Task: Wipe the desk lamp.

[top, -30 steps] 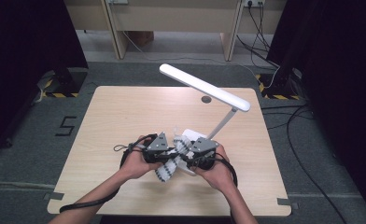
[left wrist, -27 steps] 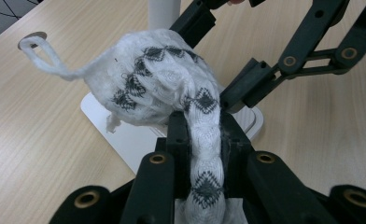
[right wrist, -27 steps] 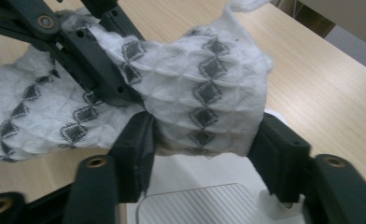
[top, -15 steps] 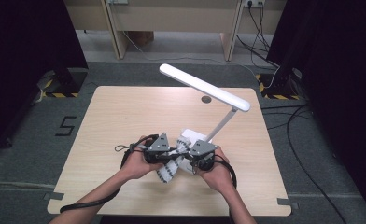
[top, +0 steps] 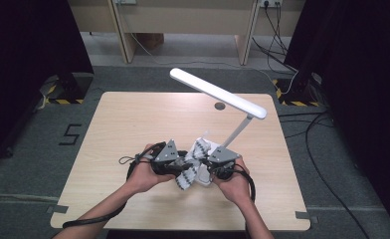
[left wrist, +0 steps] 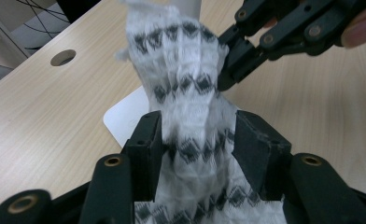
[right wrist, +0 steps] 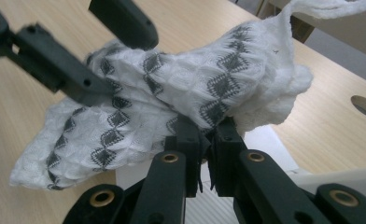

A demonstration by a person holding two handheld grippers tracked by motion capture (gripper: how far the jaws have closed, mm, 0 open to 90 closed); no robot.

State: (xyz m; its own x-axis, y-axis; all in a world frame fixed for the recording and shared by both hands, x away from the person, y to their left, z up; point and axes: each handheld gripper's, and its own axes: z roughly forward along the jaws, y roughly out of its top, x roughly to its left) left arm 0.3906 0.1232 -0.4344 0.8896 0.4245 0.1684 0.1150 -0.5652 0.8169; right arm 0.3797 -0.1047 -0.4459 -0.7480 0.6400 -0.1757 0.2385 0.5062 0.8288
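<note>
Hanging between the two tools just above the near-centre of the table, a white waffle-weave cloth with black diamond bands is held off the light wooden tabletop. The left gripper straddles the cloth's midsection, its jaws spread with fabric bunched between them and not pressed tight. The right gripper has its jaws clenched on a fold at the cloth's edge. Beneath the cloth lies the flat white base of a white desk lamp with a long bar head. The step in hand appears to be regrasping for a fold or spread; the next move likely requires the left jaws to close on the fabric before the tools draw apart.
</note>
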